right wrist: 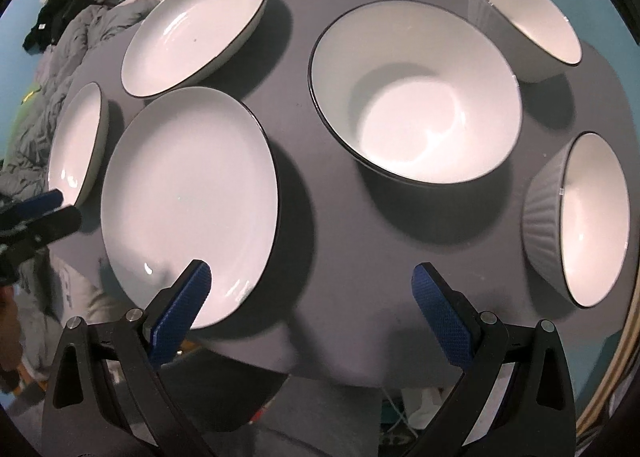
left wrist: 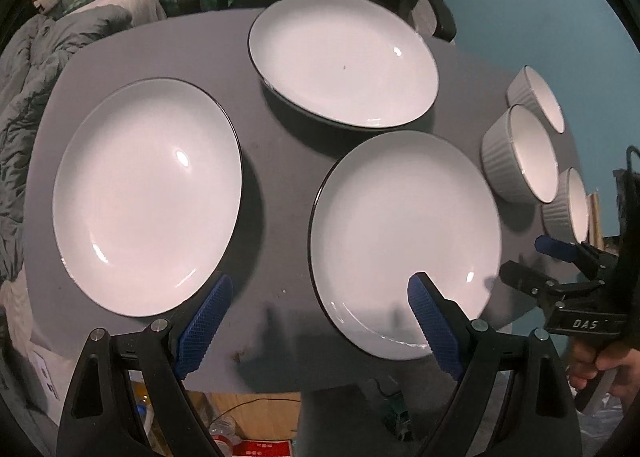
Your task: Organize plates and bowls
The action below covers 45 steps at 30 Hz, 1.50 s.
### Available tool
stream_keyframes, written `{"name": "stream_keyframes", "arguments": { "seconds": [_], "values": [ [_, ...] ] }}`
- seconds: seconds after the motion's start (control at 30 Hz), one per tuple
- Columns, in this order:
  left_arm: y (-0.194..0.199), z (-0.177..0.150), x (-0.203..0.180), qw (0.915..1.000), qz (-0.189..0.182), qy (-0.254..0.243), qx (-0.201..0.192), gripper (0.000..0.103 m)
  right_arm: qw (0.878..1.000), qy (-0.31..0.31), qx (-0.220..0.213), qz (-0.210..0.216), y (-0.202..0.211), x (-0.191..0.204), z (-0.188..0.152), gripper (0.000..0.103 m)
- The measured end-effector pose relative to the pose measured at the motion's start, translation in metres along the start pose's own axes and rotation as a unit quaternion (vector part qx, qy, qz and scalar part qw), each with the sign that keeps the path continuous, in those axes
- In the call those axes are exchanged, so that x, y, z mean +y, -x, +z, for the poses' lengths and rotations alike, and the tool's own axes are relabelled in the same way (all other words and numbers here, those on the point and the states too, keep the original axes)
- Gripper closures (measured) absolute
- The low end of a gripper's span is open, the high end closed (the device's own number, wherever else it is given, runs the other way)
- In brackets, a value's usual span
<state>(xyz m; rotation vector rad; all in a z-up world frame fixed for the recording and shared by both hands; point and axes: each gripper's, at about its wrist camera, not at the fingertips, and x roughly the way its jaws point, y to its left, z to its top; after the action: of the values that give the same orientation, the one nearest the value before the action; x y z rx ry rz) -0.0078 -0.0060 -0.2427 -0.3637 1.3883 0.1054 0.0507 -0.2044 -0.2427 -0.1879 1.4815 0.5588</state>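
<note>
On the grey table [left wrist: 280, 161] everything lies spread out singly, nothing stacked yet, which suggests the sorting has hardly begun. Nearest the left gripper [left wrist: 320, 321], whose blue fingers stand wide apart and hold nothing, are two plates: the near right plate [left wrist: 404, 241] just under one finger, and the left plate [left wrist: 148, 193] beside the other. The right gripper [right wrist: 312, 313] is likewise spread and empty, hovering low over the table's near edge, one finger above that same plate's rim. Both tools point forward and slightly down, poised as if choosing a first piece. Farther off sit the far plate [left wrist: 344, 61] and three ribbed bowls: the middle bowl [right wrist: 416, 93], the right bowl [right wrist: 580, 221] and the far bowl [right wrist: 524, 21], grouped to the right, apart from the plates.
</note>
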Motion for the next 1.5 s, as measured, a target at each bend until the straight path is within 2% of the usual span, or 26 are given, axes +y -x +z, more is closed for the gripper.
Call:
{"name": "stream_keyframes", "arguments": {
  "seconds": [0.1,0.27,0.47,0.5,0.57,0.63,0.73,0.83,0.9,1.03,1.27,1.33,1.5],
  "values": [
    [-0.013,-0.001,0.004,0.9999,-0.003,0.007,0.010,0.012,1.000,-0.006,0.008,0.005,-0.006,-0.003,0.003,0.010],
    [-0.024,0.000,0.007,0.9995,-0.014,0.013,0.025,0.016,1.000,-0.007,0.005,0.010,-0.011,-0.001,0.011,0.015],
    [-0.032,0.004,0.008,0.9993,-0.020,0.011,0.028,0.022,1.000,0.000,0.007,0.022,-0.013,-0.003,0.012,0.032],
    [-0.033,0.005,0.008,0.9993,-0.021,0.010,0.028,0.023,1.000,0.002,0.008,0.023,-0.014,-0.003,0.011,0.036],
    [-0.036,0.007,0.008,0.9991,-0.023,0.009,0.033,0.029,0.999,0.007,0.011,0.029,-0.014,-0.004,0.009,0.047],
    [-0.039,0.011,0.006,0.9987,-0.027,0.009,0.041,0.042,0.999,0.014,0.018,0.034,-0.015,-0.007,0.008,0.063],
    [-0.043,0.012,0.007,0.9983,-0.032,0.009,0.049,0.047,0.999,0.018,0.025,0.041,-0.018,-0.012,0.004,0.077],
    [-0.047,0.016,0.005,0.9976,-0.035,0.009,0.058,0.057,0.998,0.017,0.025,0.049,-0.014,-0.020,0.004,0.077],
    [-0.048,0.017,0.006,0.9975,-0.037,0.010,0.060,0.057,0.998,0.013,0.025,0.052,-0.013,-0.027,0.005,0.078],
    [-0.045,0.014,0.009,0.9969,-0.048,0.013,0.062,0.065,0.998,0.009,0.028,0.058,-0.010,-0.034,0.002,0.078],
    [-0.044,0.019,0.008,0.9973,-0.040,0.001,0.062,0.068,0.996,-0.009,0.025,0.091,-0.018,-0.037,0.017,0.078],
    [-0.043,0.020,0.006,0.9976,-0.034,-0.008,0.060,0.068,0.995,-0.021,0.030,0.098,-0.019,-0.039,0.018,0.084],
    [-0.040,0.016,0.002,0.9979,-0.028,-0.013,0.056,0.068,0.993,-0.026,0.035,0.108,-0.018,-0.048,0.018,0.085]
  ]
}}
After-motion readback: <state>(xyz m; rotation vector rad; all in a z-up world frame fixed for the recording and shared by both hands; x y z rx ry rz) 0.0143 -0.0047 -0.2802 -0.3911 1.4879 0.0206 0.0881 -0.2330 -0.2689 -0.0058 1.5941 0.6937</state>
